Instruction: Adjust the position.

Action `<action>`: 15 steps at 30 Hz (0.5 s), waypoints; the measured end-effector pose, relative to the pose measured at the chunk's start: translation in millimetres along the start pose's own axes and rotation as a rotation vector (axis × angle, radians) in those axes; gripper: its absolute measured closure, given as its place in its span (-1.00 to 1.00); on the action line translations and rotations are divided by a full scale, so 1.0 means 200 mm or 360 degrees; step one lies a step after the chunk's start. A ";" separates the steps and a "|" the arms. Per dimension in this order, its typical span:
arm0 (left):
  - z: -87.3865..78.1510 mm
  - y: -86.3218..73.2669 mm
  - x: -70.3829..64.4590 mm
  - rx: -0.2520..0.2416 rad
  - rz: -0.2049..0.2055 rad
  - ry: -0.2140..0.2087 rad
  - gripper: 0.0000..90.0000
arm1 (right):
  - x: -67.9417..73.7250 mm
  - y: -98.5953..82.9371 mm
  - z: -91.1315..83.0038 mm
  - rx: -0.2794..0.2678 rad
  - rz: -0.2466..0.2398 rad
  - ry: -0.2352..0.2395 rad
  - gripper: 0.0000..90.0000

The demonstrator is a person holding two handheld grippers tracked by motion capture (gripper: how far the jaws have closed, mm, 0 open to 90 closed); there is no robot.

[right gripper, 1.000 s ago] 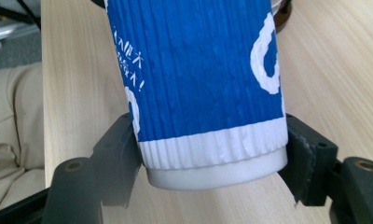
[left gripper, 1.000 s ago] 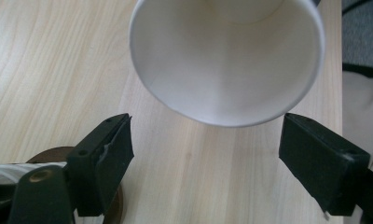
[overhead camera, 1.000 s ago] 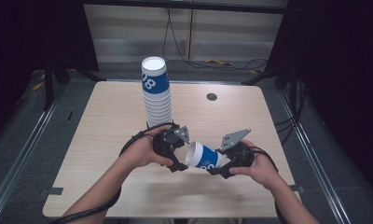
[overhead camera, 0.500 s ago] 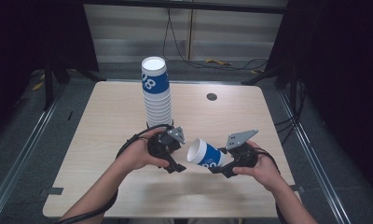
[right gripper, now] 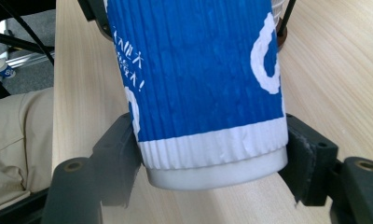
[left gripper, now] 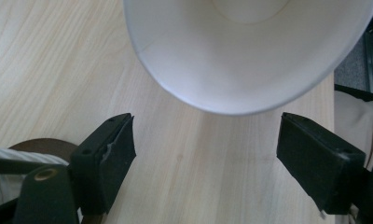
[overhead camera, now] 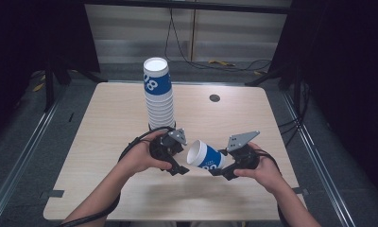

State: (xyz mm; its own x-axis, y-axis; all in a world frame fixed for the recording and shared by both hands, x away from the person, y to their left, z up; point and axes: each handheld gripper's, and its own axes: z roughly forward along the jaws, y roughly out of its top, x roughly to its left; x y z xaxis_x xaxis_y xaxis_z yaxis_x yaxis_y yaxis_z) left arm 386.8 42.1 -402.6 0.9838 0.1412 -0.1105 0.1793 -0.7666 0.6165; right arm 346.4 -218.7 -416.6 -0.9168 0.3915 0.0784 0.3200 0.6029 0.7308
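A blue-and-white paper cup (overhead camera: 206, 158) lies on its side in the air above the table, mouth toward the left. My right gripper (overhead camera: 224, 169) is shut on its base end; in the right gripper view the ribbed blue cup (right gripper: 194, 79) sits squeezed between both jaws. My left gripper (overhead camera: 178, 168) stands open just left of the cup's mouth, not touching it. In the left gripper view the white inside of the cup (left gripper: 250, 51) hangs above and between the spread jaws. A tall stack of matching cups (overhead camera: 158, 94) stands upright behind the hands.
The light wooden table (overhead camera: 107, 118) has a small dark round disc (overhead camera: 214, 98) near its far right. Cables trail from both grippers over the front of the table. Dark floor and metal rails surround the table.
The right gripper has pulled the cup to the right, away from the left gripper. The left gripper has let go of it and opened.
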 end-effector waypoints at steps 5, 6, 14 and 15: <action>0.00 0.01 0.00 -0.0009 0.0002 -0.0006 -0.58 | 0.00 0.00 0.00 -0.0004 -0.0006 0.0006 -0.35; 0.00 0.01 0.00 -0.0013 0.0000 -0.0007 -0.58 | 0.00 0.00 0.00 -0.0003 -0.0007 0.0003 -0.35; 0.00 0.03 -0.01 -0.0092 0.0000 -0.0057 -0.52 | 0.00 0.00 0.03 0.0011 -0.0016 0.0015 -0.35; -0.01 0.03 0.00 -0.0098 -0.0002 -0.0055 -0.52 | 0.01 0.00 0.03 0.0014 -0.0016 0.0015 -0.35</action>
State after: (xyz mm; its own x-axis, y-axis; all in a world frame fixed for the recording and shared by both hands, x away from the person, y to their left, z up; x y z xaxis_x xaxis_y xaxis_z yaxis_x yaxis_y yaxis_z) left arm 387.1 38.4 -397.5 0.9833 0.1197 -0.1371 0.1808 -0.7262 0.6632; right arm 346.9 -213.9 -420.1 -0.9223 0.3787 0.0775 0.3126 0.6127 0.7258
